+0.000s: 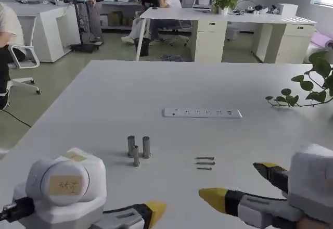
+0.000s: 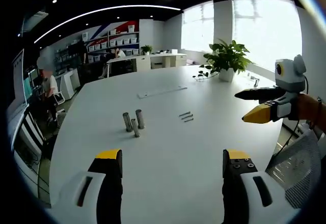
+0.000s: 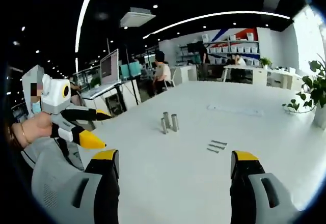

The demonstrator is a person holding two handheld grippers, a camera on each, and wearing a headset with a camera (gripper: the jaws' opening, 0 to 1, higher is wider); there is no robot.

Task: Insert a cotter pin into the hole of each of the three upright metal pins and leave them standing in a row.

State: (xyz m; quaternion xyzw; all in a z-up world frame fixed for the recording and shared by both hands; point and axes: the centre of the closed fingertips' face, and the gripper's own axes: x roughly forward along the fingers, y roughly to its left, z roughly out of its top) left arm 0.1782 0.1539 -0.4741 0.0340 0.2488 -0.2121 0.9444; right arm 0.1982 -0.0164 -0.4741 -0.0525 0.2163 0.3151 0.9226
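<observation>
Three cotter pins (image 1: 204,163) lay mid-workbench (image 1: 104,99), just right of three clustered upright metal pins (image 1: 138,148). Thin, light and probably slippery, each seemed best pinched across its shank. Left gripper (image 2: 172,158) and right gripper (image 3: 173,159) hovered spread, empty, near the front edge.

Bright even daylight, window glare, fisheye-warped edges, soft focus
</observation>
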